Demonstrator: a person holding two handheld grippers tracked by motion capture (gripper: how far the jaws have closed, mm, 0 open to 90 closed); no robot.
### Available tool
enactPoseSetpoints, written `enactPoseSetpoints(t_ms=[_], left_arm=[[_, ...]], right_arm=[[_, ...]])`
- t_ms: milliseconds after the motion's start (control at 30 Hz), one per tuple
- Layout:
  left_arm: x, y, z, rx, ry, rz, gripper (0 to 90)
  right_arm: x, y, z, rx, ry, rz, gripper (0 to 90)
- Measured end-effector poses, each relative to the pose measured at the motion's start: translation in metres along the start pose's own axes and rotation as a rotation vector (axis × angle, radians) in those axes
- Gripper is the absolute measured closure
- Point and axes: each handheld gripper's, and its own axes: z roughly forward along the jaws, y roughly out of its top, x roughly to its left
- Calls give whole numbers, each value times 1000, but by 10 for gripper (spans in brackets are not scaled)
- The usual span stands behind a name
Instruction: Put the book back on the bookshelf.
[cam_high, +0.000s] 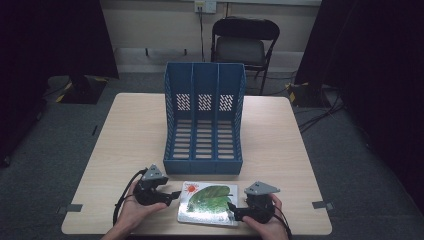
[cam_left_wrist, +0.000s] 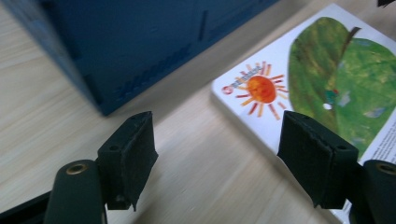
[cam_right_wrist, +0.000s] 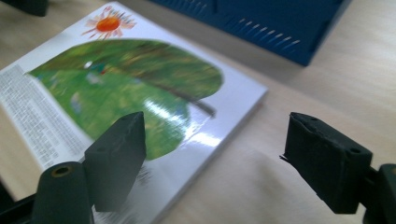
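Looking at this, the book (cam_high: 209, 203) lies flat at the desk's near edge, just in front of the blue file rack (cam_high: 204, 118). Left gripper (cam_high: 172, 196) and right gripper (cam_high: 231, 207) both gape wide, holding nothing. Glossy cover, thin edge: jaws could easily skid off or shove it over the edge.

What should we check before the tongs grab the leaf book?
1. Book lies flat on the table: ok.
2. Left tongs open: ok.
3. Right tongs open: ok.
4. Both tongs sit at the book's two ends: ok.
5. Blue file rack slots are empty: ok.
6. Tongs already around a book edge: not ok, jaws sit above it.
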Motion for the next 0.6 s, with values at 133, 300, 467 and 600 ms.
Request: enactPoseSetpoints(t_ms=[133, 300, 467, 600], left_arm=[[-4, 2, 9, -9, -68, -47, 240], [-15, 4, 17, 13, -66, 2, 194], [-19, 5, 23, 28, -88, -3, 195], [-21, 6, 22, 27, -103, 24, 217]], right_arm=[[9, -4, 3, 11, 45, -24, 187], [19, -7, 7, 29, 121, -75, 140], [14, -9, 10, 47, 122, -33, 141], [18, -8, 12, 34, 115, -61, 120]])
